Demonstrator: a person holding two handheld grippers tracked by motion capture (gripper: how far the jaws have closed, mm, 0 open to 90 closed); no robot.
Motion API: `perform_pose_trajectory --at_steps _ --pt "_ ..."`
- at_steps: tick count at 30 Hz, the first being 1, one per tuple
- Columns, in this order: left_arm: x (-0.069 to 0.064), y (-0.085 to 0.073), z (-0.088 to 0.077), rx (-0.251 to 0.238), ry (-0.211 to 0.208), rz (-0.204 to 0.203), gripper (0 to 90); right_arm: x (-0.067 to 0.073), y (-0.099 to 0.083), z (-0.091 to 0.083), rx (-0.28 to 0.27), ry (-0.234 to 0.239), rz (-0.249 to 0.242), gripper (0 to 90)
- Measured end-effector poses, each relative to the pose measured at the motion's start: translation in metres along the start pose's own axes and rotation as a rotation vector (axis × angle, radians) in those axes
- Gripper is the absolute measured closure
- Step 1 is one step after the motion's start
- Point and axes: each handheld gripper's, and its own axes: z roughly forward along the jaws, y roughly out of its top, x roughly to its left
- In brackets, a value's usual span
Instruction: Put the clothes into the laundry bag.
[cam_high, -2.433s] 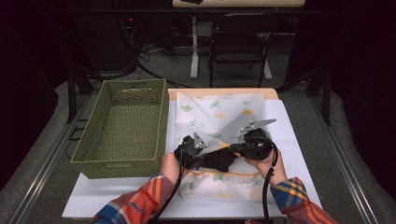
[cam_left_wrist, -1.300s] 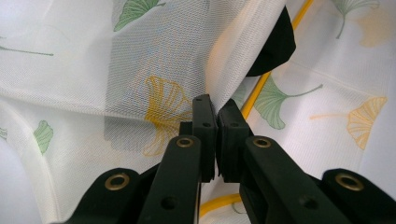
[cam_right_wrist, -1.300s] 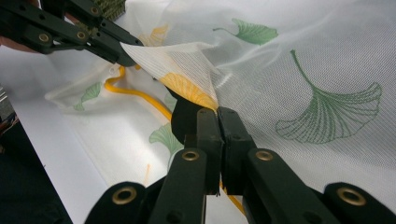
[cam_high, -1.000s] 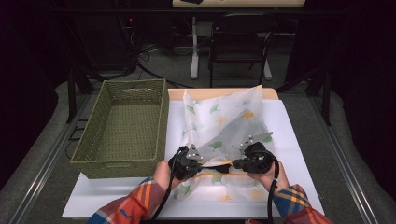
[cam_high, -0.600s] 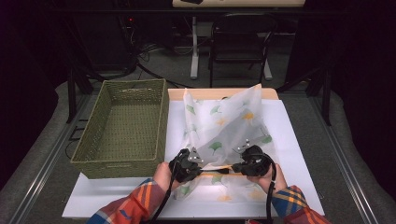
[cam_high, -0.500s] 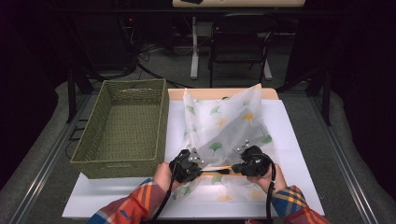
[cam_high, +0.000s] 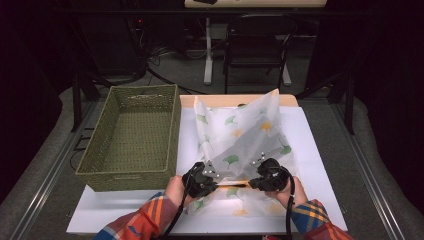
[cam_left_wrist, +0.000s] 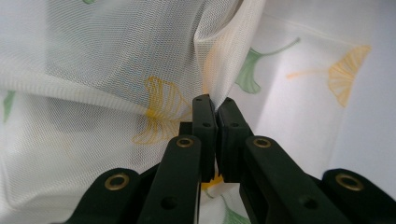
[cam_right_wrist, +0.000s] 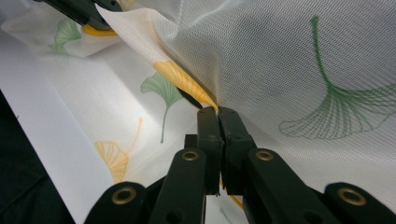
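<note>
- Now my left claw (cam_high: 216, 181) is clenched on the near edge of the cloth (cam_high: 245, 135).
- My right claw (cam_high: 252, 183) pinches the same edge, just beside the left one.
- Between them the edge runs taut, and the cloth rises from it as a sheet toward the table's (cam_high: 320, 150) far side.
- Left of the cloth stands a wicker basket (cam_high: 131, 137).
</note>
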Motion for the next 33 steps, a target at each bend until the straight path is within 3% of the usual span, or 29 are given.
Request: perform_pose_trajectory --at_steps 4,9,13,23,27,33 --pt "-0.003 0.0 0.005 0.036 -0.009 0.021 88.1 0.0 -0.004 0.003 0.02 -0.007 -0.006 88.6" --pt "0.0 -0.001 0.008 0.055 0.002 0.011 86.3 0.0 -0.004 0.012 0.041 -0.024 -0.019 88.5" --pt "0.003 -0.003 0.011 0.052 0.004 -0.016 82.9 0.0 -0.003 0.019 0.058 -0.066 -0.042 88.4" --pt "0.012 -0.005 0.015 0.054 0.003 -0.065 81.3 -0.004 0.005 0.035 0.067 -0.117 -0.078 87.5" --pt "0.013 -0.007 0.011 0.059 -0.014 -0.079 72.9 -0.003 0.003 0.03 0.072 -0.074 -0.068 80.7" --pt "0.011 -0.011 -0.002 0.033 -0.038 -0.095 49.2 -0.008 -0.006 0.01 0.035 -0.025 -0.039 55.7"
